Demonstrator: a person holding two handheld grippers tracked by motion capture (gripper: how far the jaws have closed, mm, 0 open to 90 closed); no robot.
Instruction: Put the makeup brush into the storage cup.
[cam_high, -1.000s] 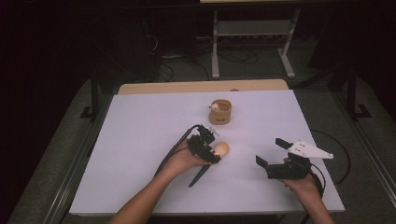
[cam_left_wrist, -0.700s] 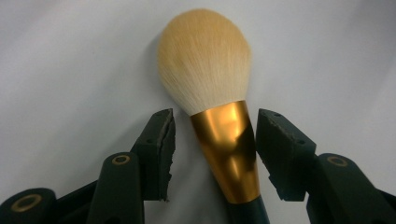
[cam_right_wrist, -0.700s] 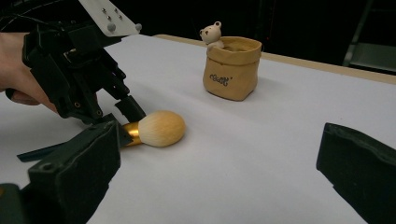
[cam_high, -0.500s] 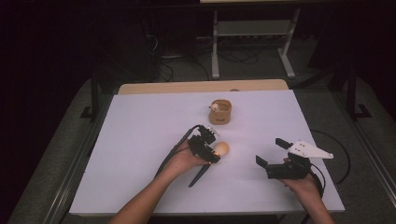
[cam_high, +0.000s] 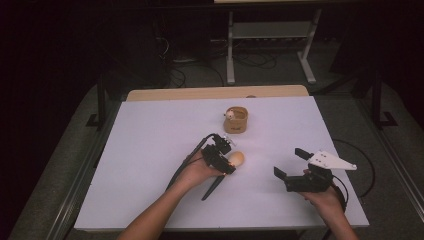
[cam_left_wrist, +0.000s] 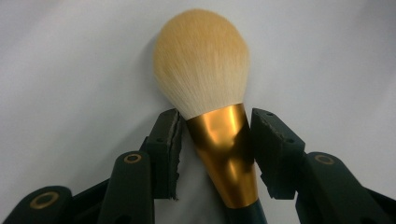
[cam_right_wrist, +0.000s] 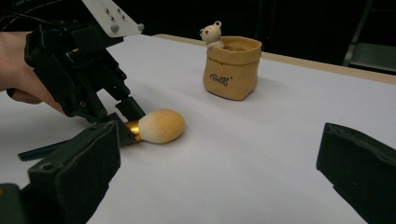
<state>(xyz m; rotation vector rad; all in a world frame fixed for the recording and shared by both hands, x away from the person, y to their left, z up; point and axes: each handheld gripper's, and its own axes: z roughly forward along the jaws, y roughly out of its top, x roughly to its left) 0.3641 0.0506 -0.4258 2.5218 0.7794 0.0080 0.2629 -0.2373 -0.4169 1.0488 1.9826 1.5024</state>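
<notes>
A makeup brush (cam_high: 236, 159) with a cream head, gold ferrule and dark handle lies on the white table (cam_high: 150, 150). My left gripper (cam_high: 229, 161) straddles its ferrule. In the left gripper view the ferrule (cam_left_wrist: 222, 144) sits between the pads (cam_left_wrist: 166, 144), with a thin gap on each side. The jaws have just been closing around it and are open still. My right gripper (cam_high: 289, 162) rests near the front right, open with nothing between its jaws. The right gripper view has the brush (cam_right_wrist: 161, 125), the left gripper (cam_right_wrist: 123, 116) and a tan pouch (cam_right_wrist: 232, 67).
The tan pouch (cam_high: 236, 120), with a small bear figure (cam_right_wrist: 210, 32) at its rim, stands upright behind the brush near the table's middle back. A wooden board (cam_high: 215, 93) runs along the far edge. A metal stand (cam_high: 270, 45) is on the floor beyond.
Both hands stay where they were. The brush lies in the same spot. No jaw movement can be made out in the high view.
</notes>
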